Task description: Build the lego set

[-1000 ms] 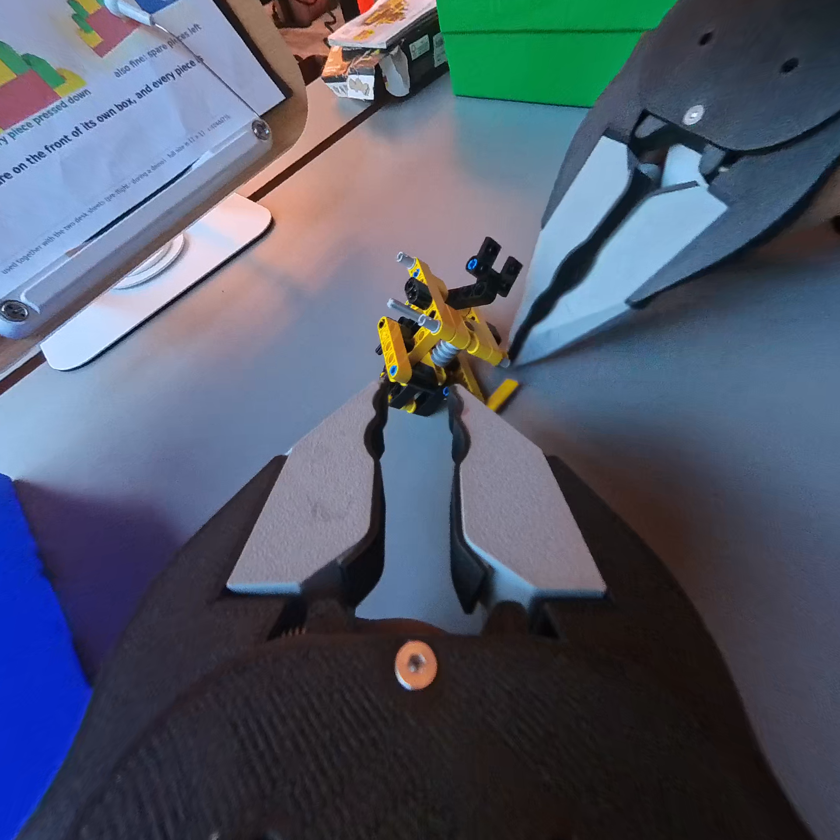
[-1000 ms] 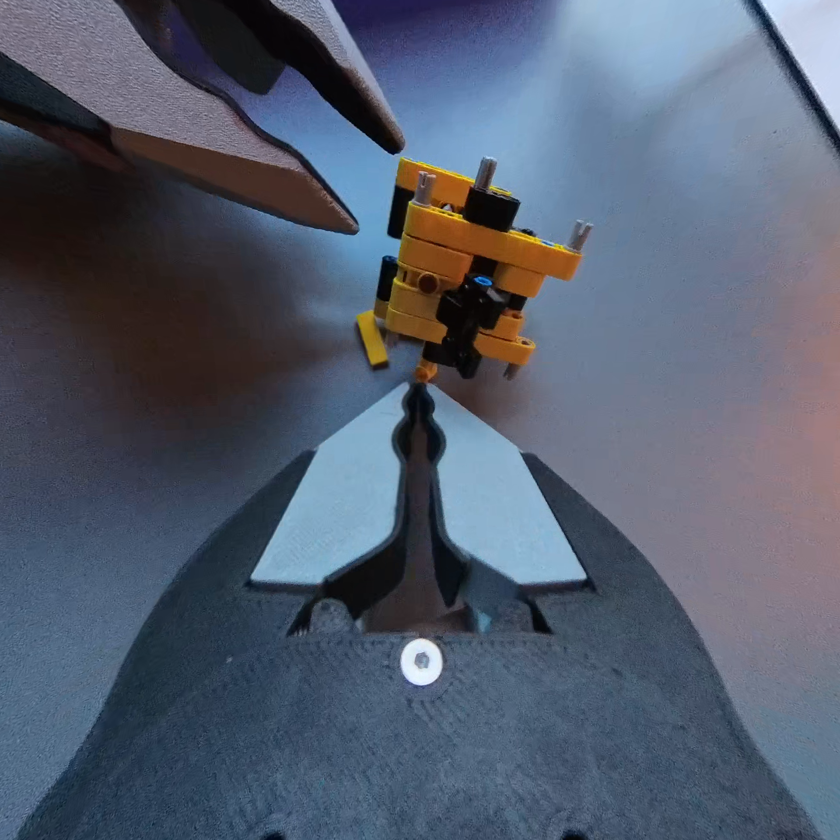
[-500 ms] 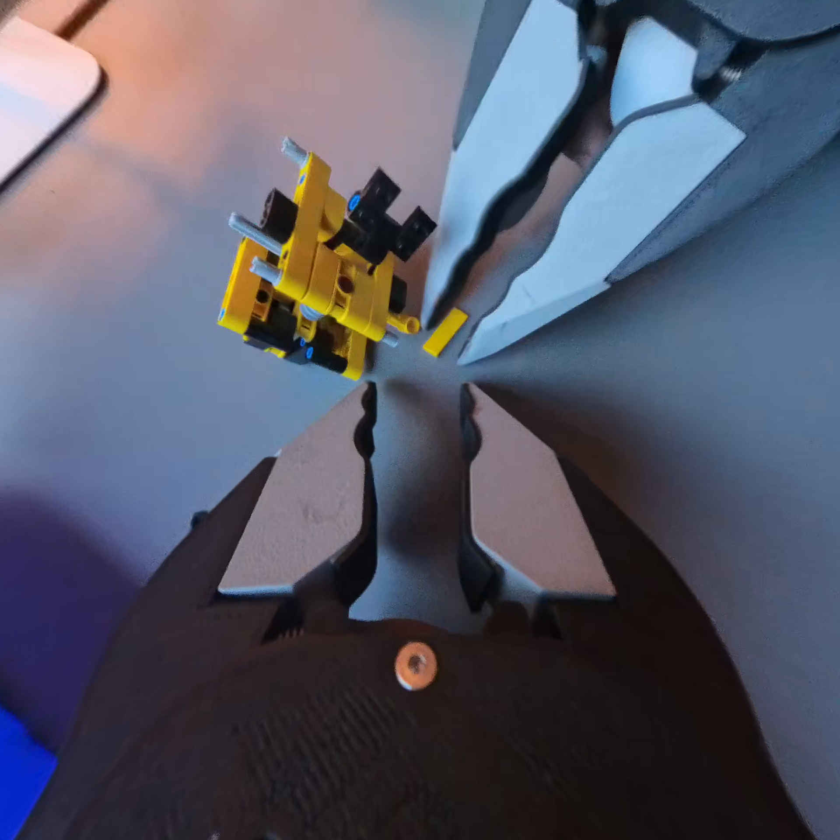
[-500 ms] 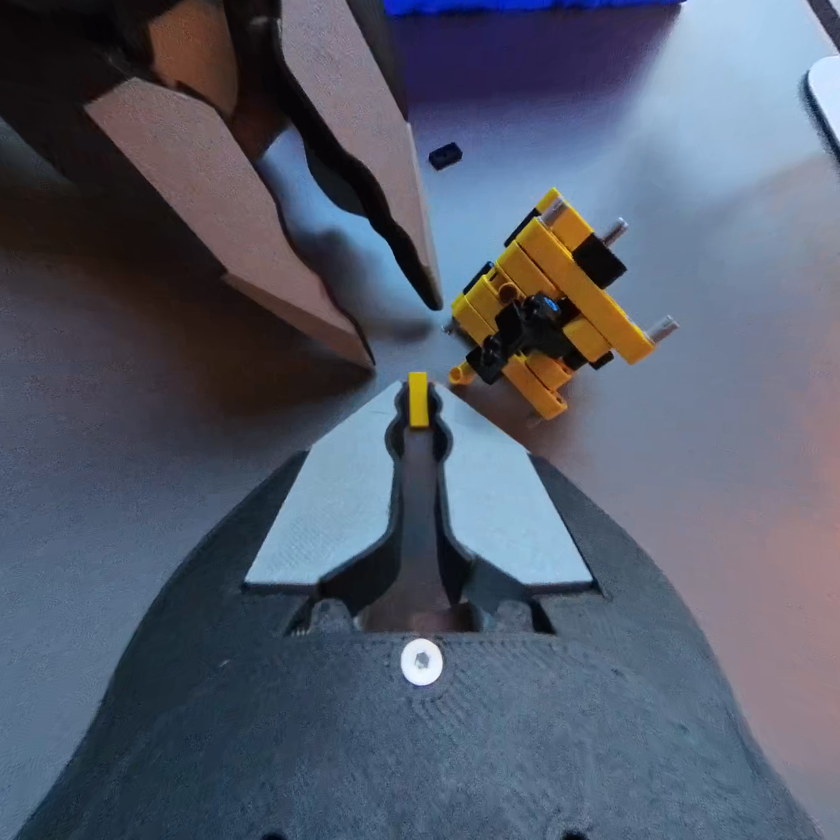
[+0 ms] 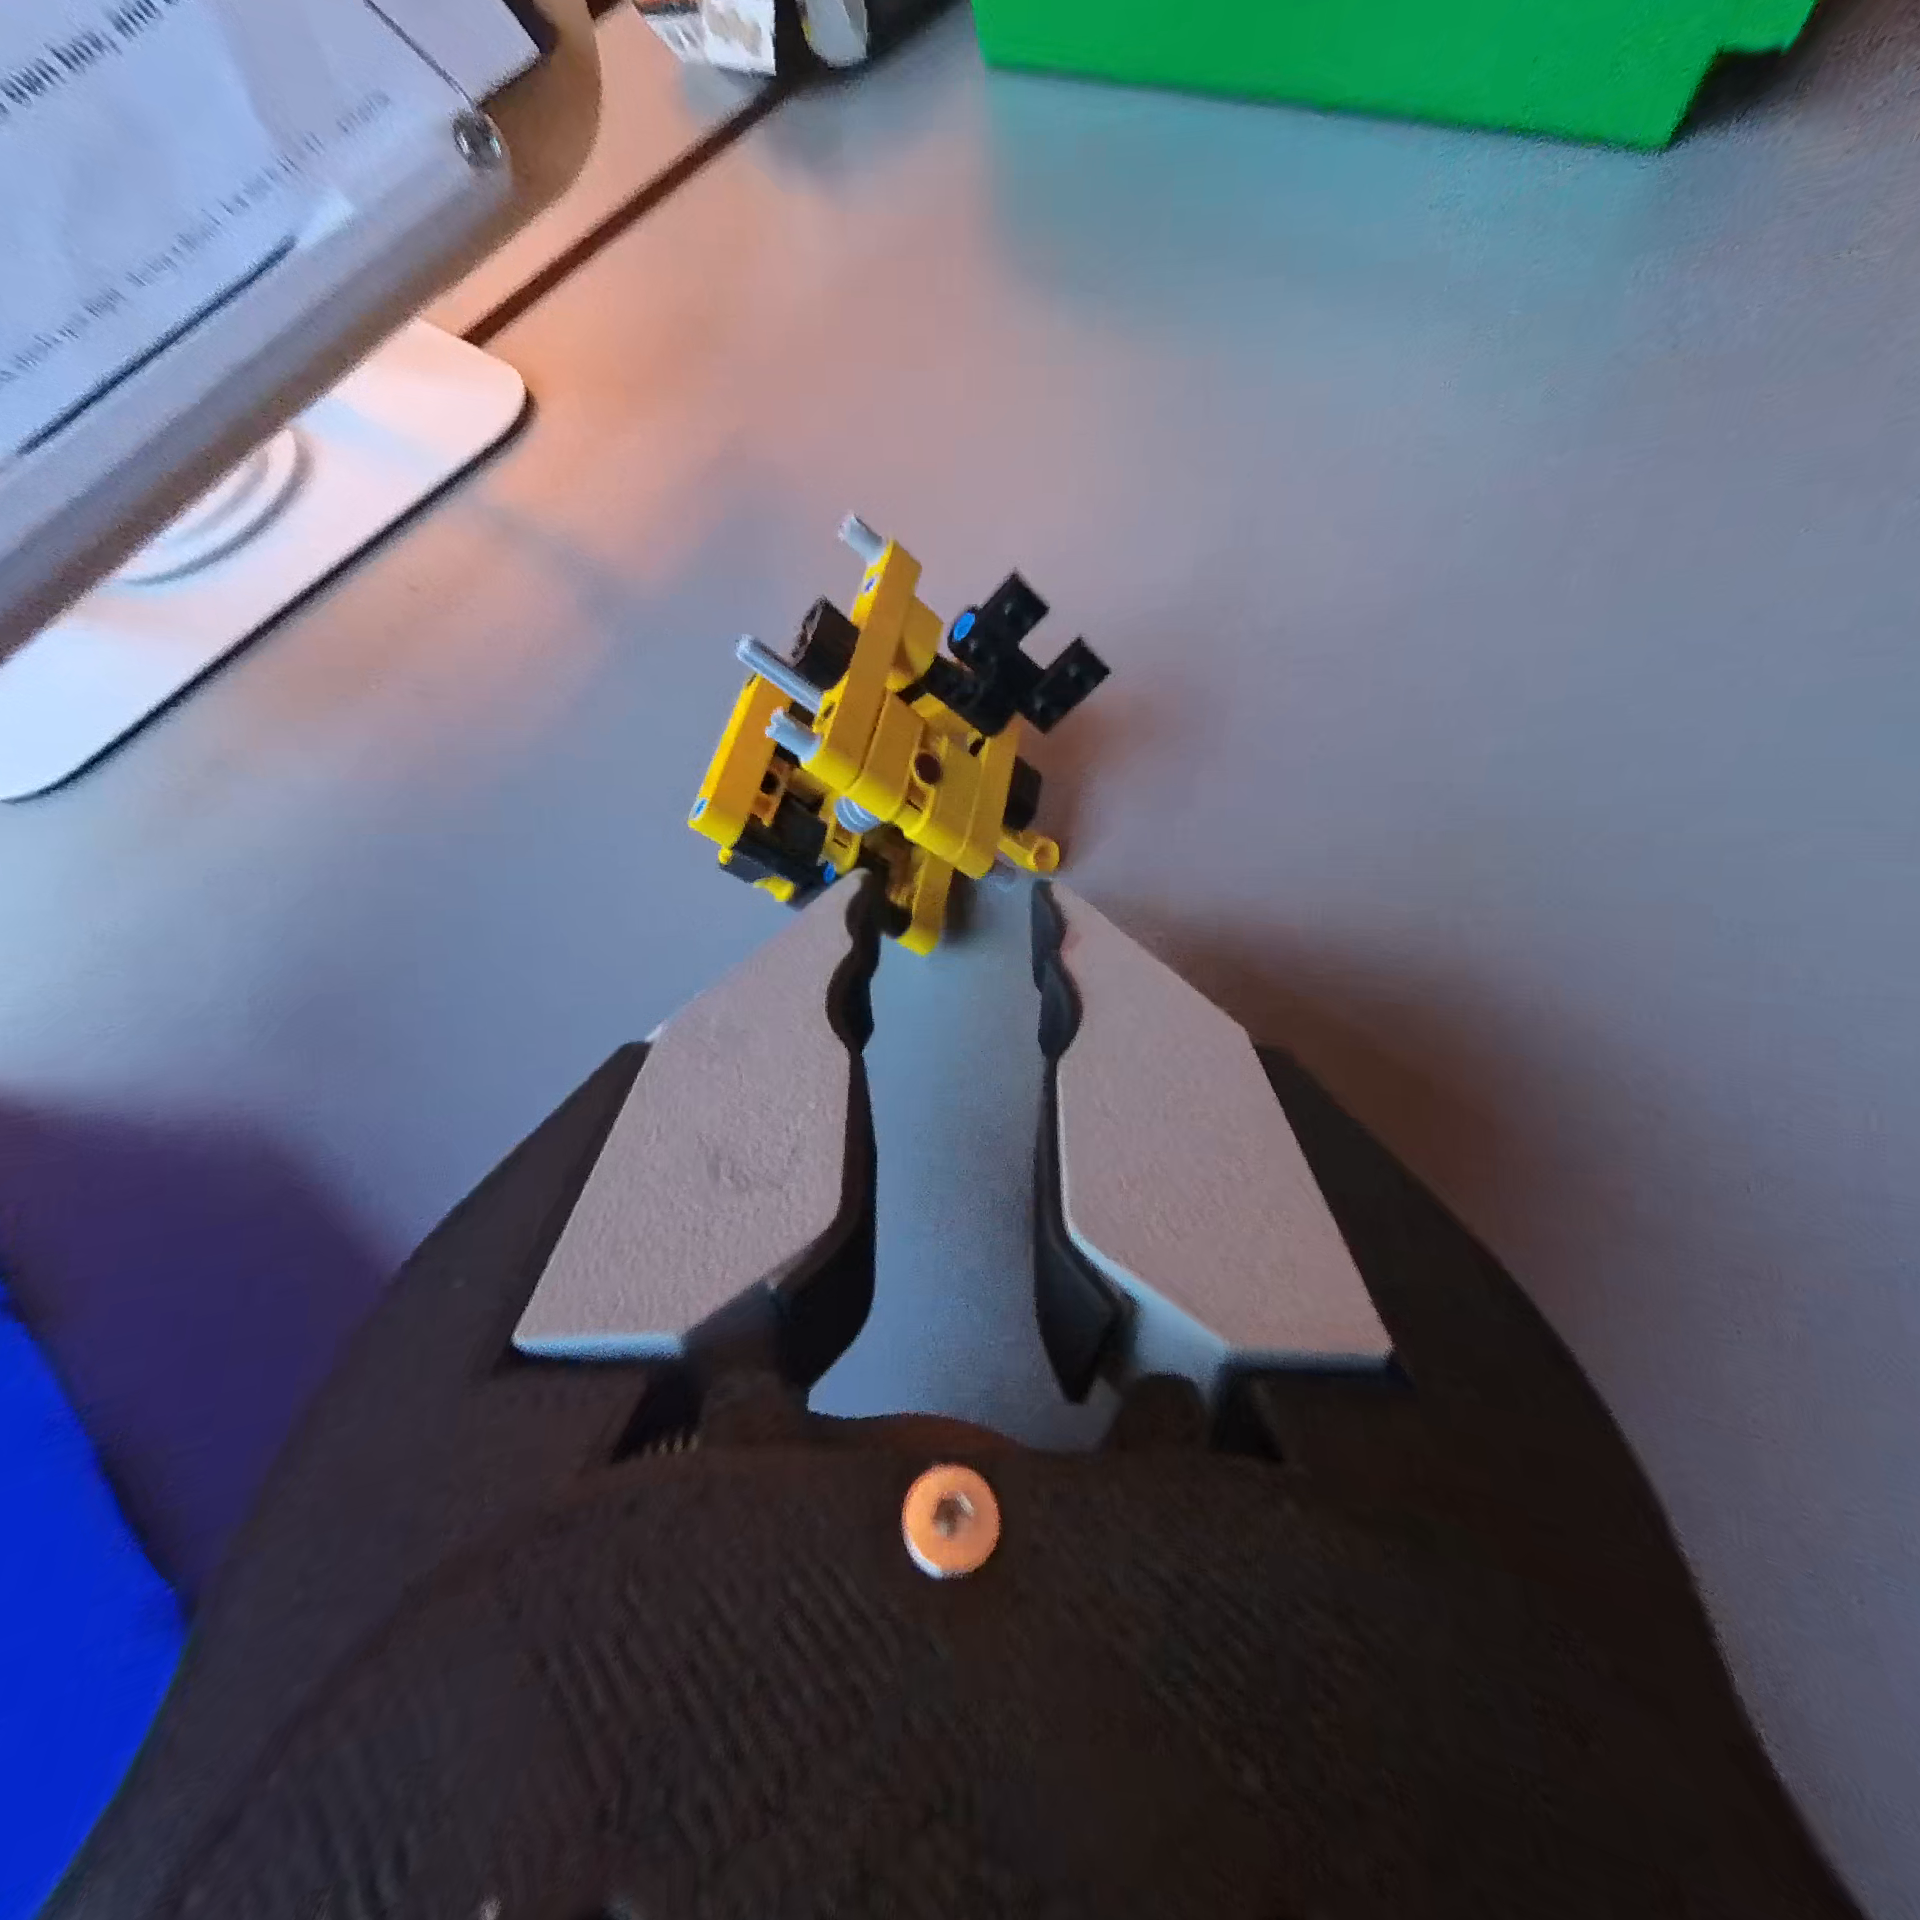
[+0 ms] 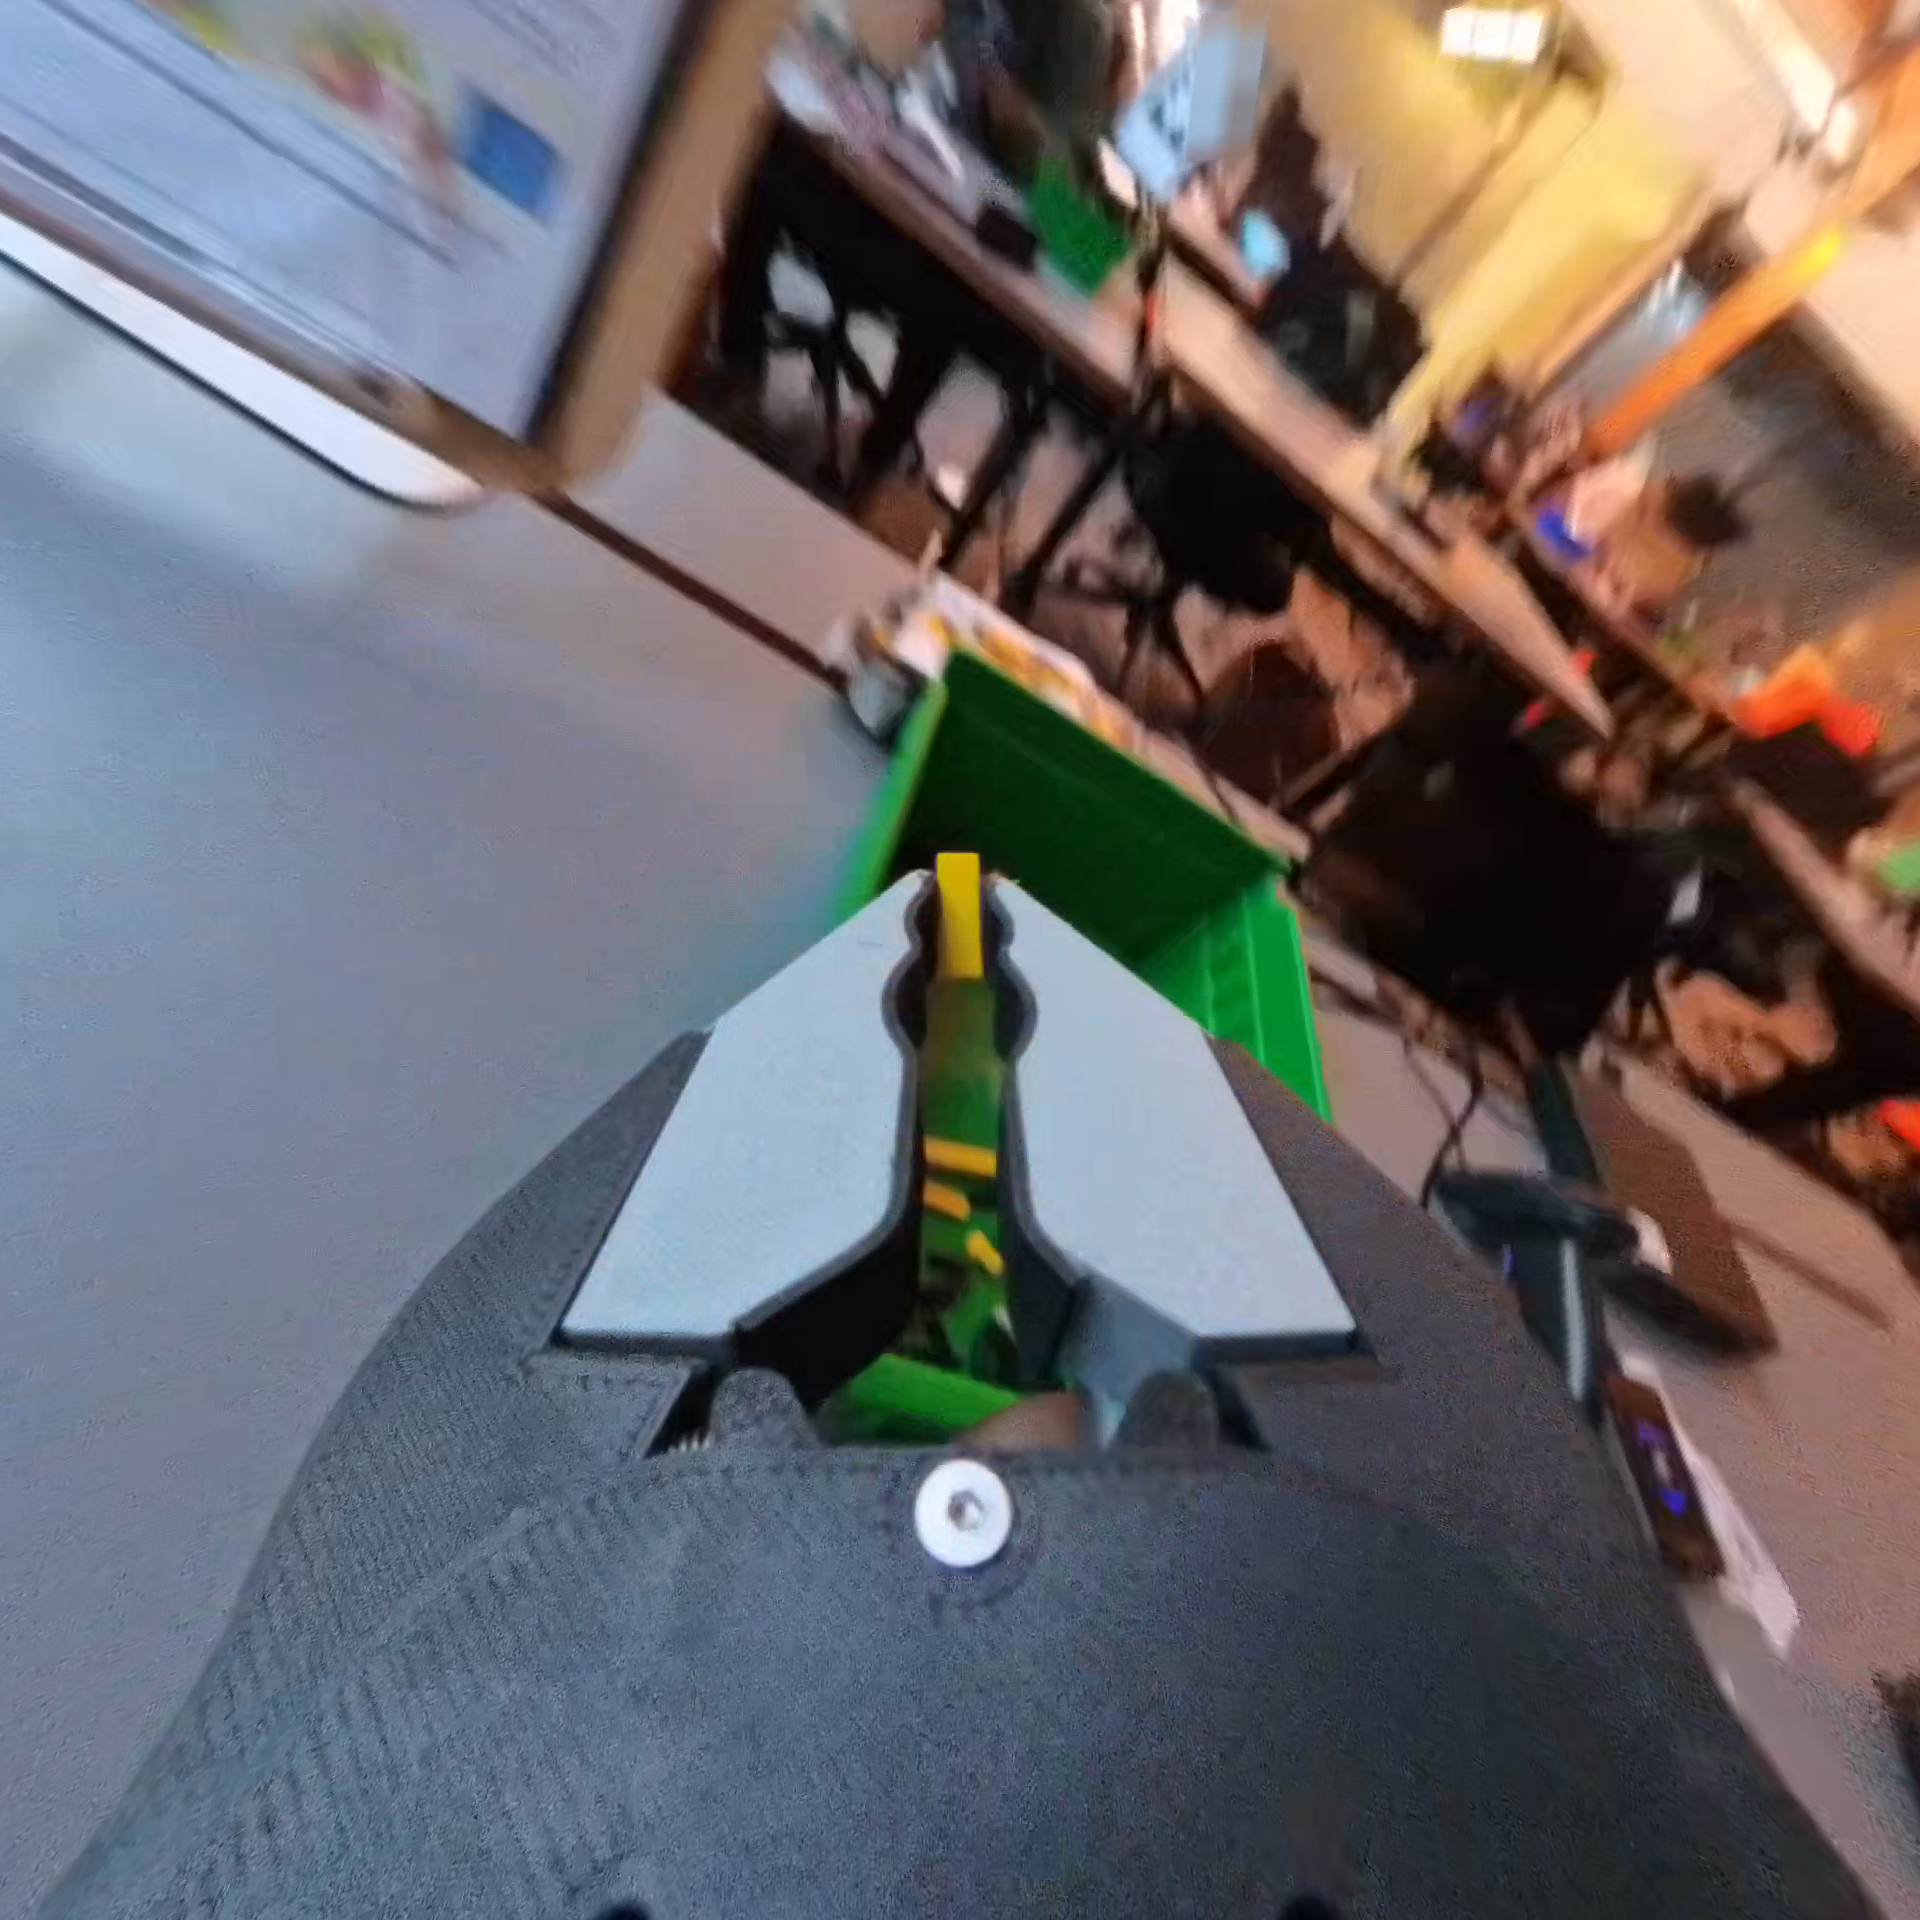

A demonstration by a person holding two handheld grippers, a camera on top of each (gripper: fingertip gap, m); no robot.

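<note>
The left tool [image 5: 951, 894] had its two fingers spread apart, with bare grey tabletop [image 5: 1455, 623] showing along the gap between them. At the fingertips sat the yellow and black lego assembly [image 5: 894, 748]: its lowest yellow beam reached into the mouth of the gap near the left fingertip, though whether a finger actually touched it could not be told. The assembly rested on the tabletop, tilted, with grey axle pins sticking out to its upper left and a black forked piece to its upper right. Farther out, a silver monitor stand [image 5: 312, 457] and a sheet of printed paper [image 5: 135, 208] lay at the upper left, a green bin [image 5: 1403, 52] at the top right, and a blue object [image 5: 62, 1507] at the lower left edge. The right tool [image 6: 961, 883] was closed to a narrow slit on a small yellow lego piece [image 6: 958, 914], which stood upright between the fingertips with its top end poking just past them. This tool was lifted clear of the tabletop and pointed toward the open green bin [image 6: 1091, 831], where more yellow pieces showed through the slit. Beyond it, blurred, were a screen [image 6: 312, 156] at the upper left and cluttered workbenches [image 6: 1455, 468] behind.
</note>
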